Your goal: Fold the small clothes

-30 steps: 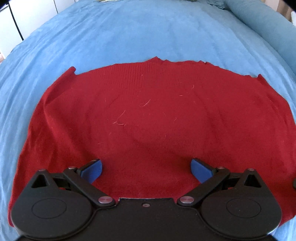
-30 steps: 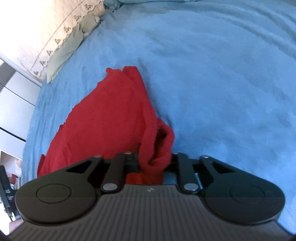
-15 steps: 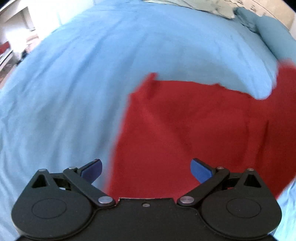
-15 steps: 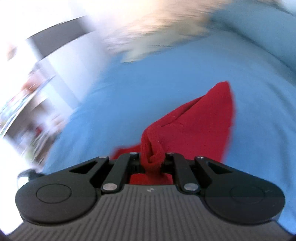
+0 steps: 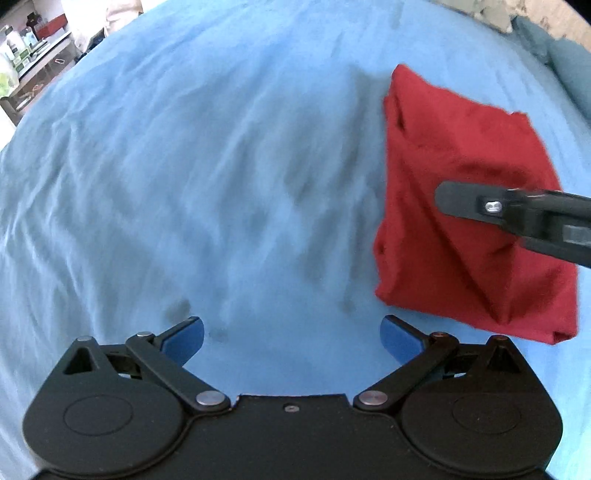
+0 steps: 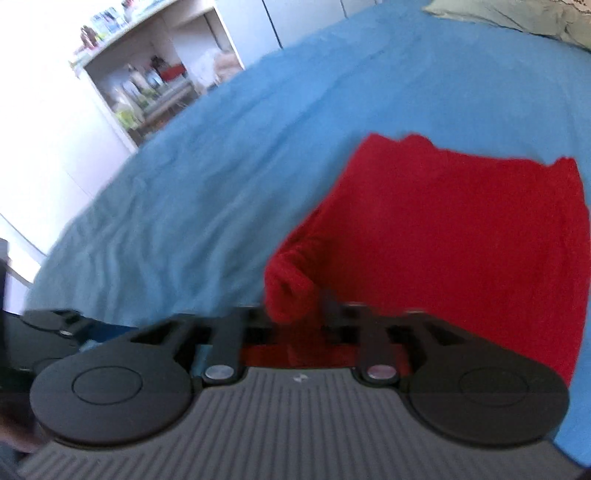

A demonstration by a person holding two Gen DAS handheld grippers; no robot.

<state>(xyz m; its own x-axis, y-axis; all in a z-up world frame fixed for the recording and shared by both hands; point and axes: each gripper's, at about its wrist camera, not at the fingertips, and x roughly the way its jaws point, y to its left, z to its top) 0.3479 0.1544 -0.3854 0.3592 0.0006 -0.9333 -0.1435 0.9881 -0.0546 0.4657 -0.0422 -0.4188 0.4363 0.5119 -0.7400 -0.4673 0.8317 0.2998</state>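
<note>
A red knit garment lies folded over on the blue bedspread, at the right in the left wrist view. My left gripper is open and empty, over bare bedspread to the garment's left. My right gripper is shut on a bunched edge of the red garment, which spreads ahead and to the right of it. The right gripper also shows in the left wrist view, reaching in over the garment from the right.
A pillow lies at the bed's far end. White shelves with bottles and clutter stand beyond the bed's left side. Blue bedspread stretches wide to the left of the garment.
My right gripper has carried the garment's edge across, folding the garment over itself. My left gripper has moved left off the garment onto bare bedspread, still open.
</note>
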